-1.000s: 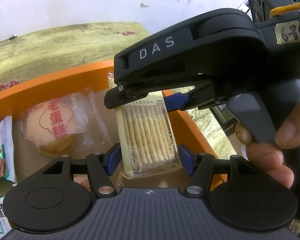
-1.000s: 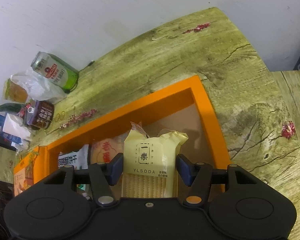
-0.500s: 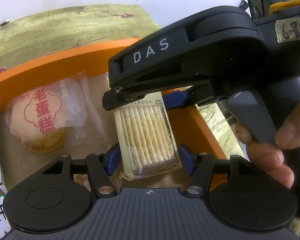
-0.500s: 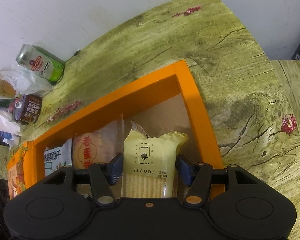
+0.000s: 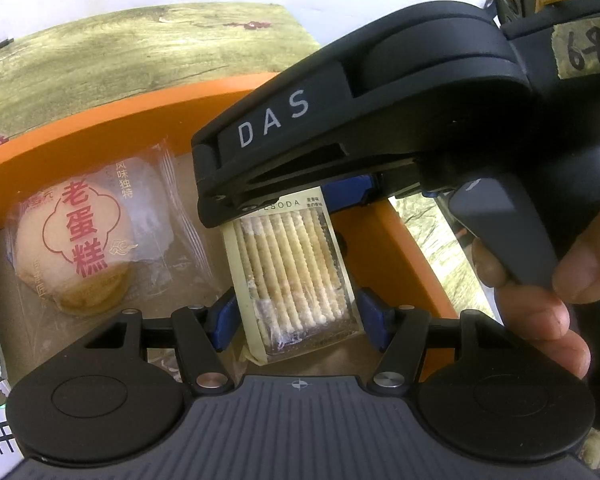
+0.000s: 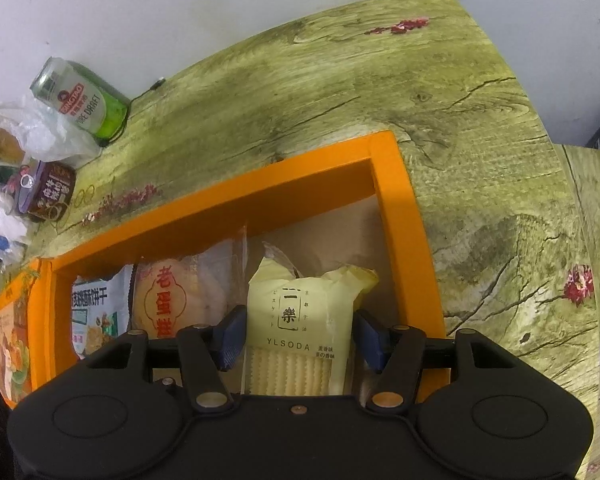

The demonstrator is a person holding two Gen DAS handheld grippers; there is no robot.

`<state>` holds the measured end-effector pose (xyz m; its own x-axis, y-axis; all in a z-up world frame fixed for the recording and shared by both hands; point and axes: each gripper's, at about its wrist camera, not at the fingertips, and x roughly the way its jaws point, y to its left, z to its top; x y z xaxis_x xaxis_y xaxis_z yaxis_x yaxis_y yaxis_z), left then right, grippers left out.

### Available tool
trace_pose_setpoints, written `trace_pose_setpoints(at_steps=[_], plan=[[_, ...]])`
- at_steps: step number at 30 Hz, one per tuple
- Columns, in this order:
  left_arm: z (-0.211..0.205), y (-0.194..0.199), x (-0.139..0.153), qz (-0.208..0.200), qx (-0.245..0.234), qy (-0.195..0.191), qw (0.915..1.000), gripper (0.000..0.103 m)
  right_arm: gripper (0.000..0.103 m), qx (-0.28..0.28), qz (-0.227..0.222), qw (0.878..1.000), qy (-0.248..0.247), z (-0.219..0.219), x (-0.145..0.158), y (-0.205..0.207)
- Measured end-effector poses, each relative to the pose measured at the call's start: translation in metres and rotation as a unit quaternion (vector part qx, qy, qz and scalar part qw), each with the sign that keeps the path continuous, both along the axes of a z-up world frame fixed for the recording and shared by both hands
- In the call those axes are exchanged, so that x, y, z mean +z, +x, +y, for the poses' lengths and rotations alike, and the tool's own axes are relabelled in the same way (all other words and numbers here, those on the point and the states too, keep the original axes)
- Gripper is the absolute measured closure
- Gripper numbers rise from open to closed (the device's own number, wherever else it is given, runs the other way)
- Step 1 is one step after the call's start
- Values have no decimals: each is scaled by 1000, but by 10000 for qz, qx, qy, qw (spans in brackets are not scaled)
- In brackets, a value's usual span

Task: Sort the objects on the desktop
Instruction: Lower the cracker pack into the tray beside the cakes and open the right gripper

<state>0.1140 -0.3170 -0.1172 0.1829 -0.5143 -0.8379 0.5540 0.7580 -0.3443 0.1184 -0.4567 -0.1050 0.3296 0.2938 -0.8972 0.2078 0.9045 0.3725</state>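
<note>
Showing ridged crackers, the pale yellow YLSODA packet stands upright.

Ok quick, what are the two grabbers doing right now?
Left gripper: pads on either side of the YLSODA cracker packet; cannot tell if they squeeze it.
Right gripper: closed, holding the packet's printed end.
</note>
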Motion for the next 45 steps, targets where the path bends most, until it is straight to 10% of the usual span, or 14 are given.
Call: trace_pose_setpoints(at_steps=[27, 45], plan=[[0, -17, 21, -140, 3, -118, 9998, 29, 38, -173, -346, 9991, -196, -3, 17, -1], [-1, -38, 31, -309, -536, -237, 9978, 26, 22, -910, -598, 9898, 916, -39, 40, -30]])
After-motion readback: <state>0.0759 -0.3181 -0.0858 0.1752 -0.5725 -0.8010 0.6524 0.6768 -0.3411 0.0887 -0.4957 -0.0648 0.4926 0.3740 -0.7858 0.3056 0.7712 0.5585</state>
